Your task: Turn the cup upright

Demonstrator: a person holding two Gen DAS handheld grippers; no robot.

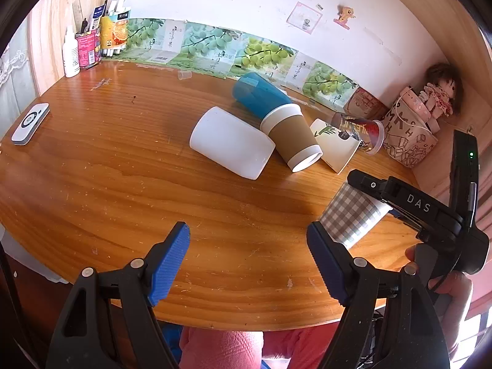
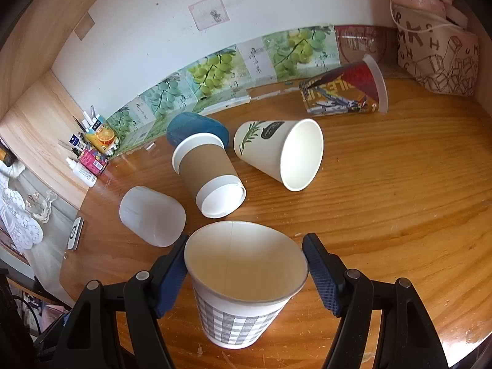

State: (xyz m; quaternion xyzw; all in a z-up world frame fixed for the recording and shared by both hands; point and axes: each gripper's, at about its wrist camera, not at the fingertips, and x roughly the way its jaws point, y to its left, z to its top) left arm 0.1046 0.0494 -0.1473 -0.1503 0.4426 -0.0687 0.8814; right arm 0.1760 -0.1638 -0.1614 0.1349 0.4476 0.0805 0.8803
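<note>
Wooden table [image 1: 123,184], scratched and glossy, filling most of both views. At centre in the left wrist view, on their sides: white cup [image 1: 230,143], brown-sleeved cup [image 1: 292,136], blue cup [image 1: 259,93], leaf-print paper cup [image 1: 335,144], red printed cup [image 1: 363,130]. Lower right, gingham cup [image 2: 243,289]. Left edge, white device [image 1: 30,123]. Upper left, white bottle [image 1: 70,52] and pink pen holder [image 1: 88,47].
</note>
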